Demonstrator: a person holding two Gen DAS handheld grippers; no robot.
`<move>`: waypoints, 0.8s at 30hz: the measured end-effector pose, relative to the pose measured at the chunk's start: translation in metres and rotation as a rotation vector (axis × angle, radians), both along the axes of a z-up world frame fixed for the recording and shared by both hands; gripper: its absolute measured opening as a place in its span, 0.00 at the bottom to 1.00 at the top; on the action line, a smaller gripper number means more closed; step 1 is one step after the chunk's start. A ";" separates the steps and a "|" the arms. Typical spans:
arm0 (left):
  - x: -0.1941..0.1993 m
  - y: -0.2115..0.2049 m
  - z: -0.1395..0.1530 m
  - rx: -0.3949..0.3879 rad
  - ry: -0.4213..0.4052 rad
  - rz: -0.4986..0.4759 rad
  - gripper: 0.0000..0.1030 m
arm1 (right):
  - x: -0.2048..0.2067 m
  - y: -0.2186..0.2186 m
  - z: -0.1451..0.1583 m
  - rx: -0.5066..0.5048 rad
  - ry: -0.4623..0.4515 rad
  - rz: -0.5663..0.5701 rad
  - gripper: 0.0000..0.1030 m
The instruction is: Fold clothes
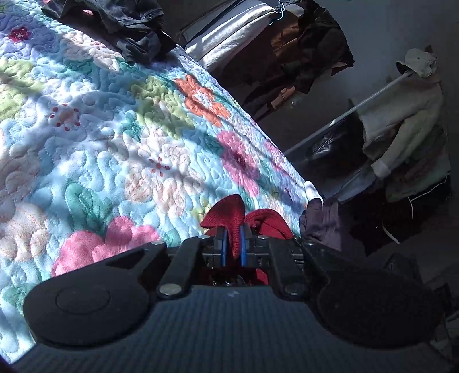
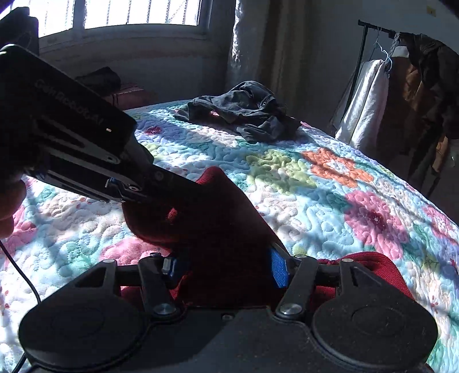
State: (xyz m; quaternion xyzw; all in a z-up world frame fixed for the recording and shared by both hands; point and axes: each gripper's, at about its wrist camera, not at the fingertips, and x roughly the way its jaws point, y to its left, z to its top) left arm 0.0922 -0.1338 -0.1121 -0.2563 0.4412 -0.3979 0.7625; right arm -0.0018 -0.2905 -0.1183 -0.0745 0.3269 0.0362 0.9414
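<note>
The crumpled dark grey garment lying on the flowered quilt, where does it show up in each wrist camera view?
Left wrist view: the crumpled dark grey garment lies at the top edge, left of centre, at the quilt's far end.
Right wrist view: it sits above centre, at the far end of the bed.
Shared landmark: the orange flower on the flowered quilt, nearer the camera than the garment.

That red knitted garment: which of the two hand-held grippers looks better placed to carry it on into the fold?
Left, probably. The left hand-held gripper is shut on a fold of the red garment, lifting it off the floral quilt. The right hand-held gripper stands open, with the cloth between its jaws ungripped.
</note>
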 end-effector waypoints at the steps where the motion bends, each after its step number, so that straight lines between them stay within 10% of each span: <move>1: 0.001 -0.001 0.000 0.002 0.009 0.010 0.08 | 0.003 -0.001 -0.001 0.002 0.001 -0.004 0.61; 6: 0.002 0.002 -0.002 -0.047 0.025 -0.006 0.02 | 0.024 -0.004 -0.003 0.011 0.051 -0.023 0.07; 15: 0.004 0.002 -0.010 0.092 -0.023 0.002 0.06 | 0.012 -0.024 0.022 -0.035 -0.102 -0.177 0.06; 19: 0.011 -0.006 -0.039 0.107 0.049 -0.060 0.47 | -0.003 -0.057 0.047 0.009 -0.194 -0.328 0.06; 24: 0.011 -0.010 -0.068 0.083 0.187 -0.103 0.49 | -0.032 -0.070 0.065 -0.020 -0.291 -0.438 0.06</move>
